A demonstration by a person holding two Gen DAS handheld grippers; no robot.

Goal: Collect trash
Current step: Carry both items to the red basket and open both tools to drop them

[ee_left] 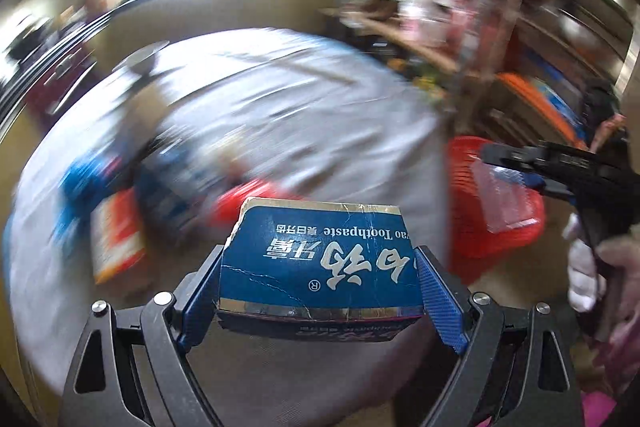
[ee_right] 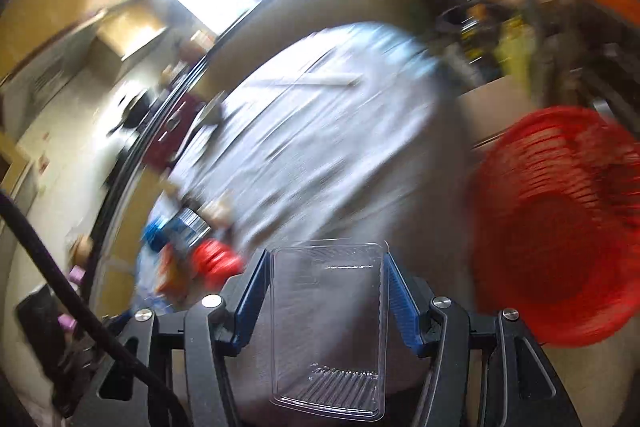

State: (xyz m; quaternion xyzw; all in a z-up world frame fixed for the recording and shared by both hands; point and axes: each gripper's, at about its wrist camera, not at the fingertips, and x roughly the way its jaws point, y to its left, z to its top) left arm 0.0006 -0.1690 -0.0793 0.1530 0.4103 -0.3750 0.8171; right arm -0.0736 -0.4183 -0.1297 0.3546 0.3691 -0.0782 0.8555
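Clamped between the left gripper's [ee_left: 320,283] blue pads, a creased blue cardboard toothpaste box [ee_left: 320,263] rides at six o'clock; the right gripper [ee_right: 326,291] pinches a clear plastic blister tray [ee_right: 326,327]. Carry both over the red slatted plastic basket [ee_right: 560,227], blurred at three o'clock, probably the bin, before letting go.

Glossy cardboard box [ee_left: 320,259], seemingly creased

Motion blur smeared the litter [ee_left: 132,187] on the bench [ee_left: 304,115] past telling in both views. The box [ee_left: 320,263] cut off its own print at the right. The frame edge clipped the basket [ee_right: 560,223].
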